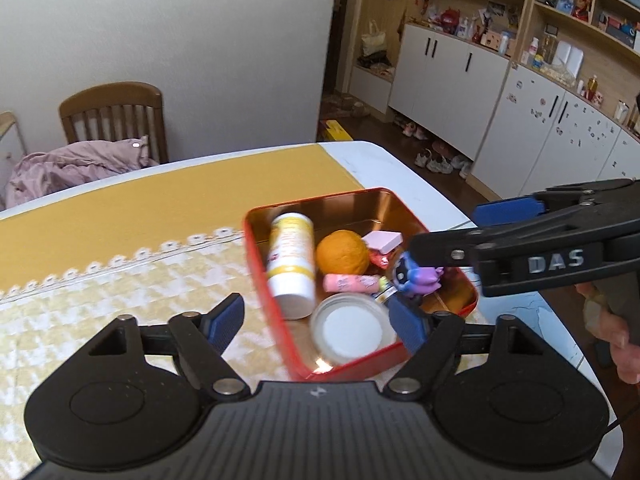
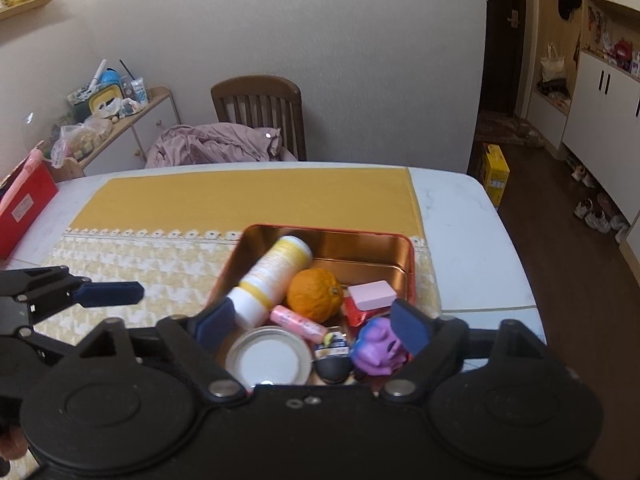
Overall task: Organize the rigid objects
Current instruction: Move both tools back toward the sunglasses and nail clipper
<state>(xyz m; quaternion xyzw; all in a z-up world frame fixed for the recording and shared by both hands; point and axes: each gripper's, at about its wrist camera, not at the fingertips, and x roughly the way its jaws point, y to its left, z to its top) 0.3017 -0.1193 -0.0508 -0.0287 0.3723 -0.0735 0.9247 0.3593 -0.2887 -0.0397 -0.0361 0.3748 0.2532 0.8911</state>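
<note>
Two claws, left gripper (image 1: 316,320) and right gripper (image 2: 312,326), spread empty above the red tin (image 1: 260,264) holding bottle (image 1: 290,264), orange (image 1: 342,252), purple toy (image 1: 416,278); a careless jaw could snag its rim.

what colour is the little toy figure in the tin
Purple with a blue head, the toy figure shows best in the right wrist view.

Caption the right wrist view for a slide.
Right gripper open above a red tin holding bottle, orange, purple toy.
</note>
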